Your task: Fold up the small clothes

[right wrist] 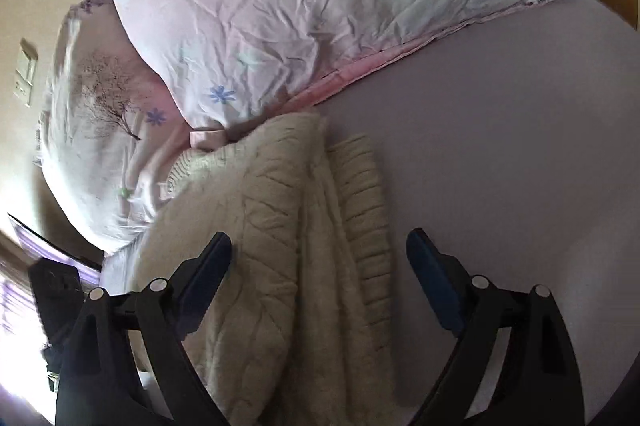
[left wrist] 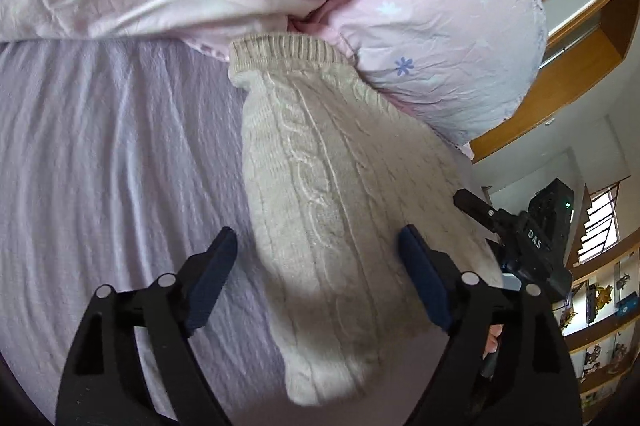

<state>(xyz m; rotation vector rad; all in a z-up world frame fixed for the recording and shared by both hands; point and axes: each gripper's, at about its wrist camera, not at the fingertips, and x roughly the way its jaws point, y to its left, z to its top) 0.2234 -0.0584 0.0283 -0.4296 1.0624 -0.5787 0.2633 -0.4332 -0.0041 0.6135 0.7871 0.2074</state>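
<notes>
Sweater [left wrist: 320, 210], cream cable-knit, lies on the lilac sheet [left wrist: 104, 162], running lengthwise ahead of the left gripper [left wrist: 320, 266] and between its fingers. Ribbed hem sits at the far end, touching the pink floral pillows [left wrist: 432, 38] beyond the fingertips. Near end of the knit passes under the gap between the fingers.

Left gripper: fingers spread wide, blue pads [left wrist: 424, 278] facing inward, one on each side of the sweater. Nothing is held. Whether the tips touch the knit cannot be told.

Right gripper [right wrist: 320, 266]: fingers likewise spread wide, nothing held. From the right wrist view the sweater [right wrist: 280, 246] lies bunched in long folds between the fingers, closer to the left finger [right wrist: 208, 274]; a ribbed band [right wrist: 364, 210] lies along its right edge, short of the right finger. Bare sheet [right wrist: 500, 146] lies ahead of and around the right finger. Pillows [right wrist: 280, 6] lie beyond the sweater's far end, touching it.

The right gripper [left wrist: 516, 226] shows in the left wrist view, to the right of the left gripper's right finger, over the sweater's edge.
</notes>
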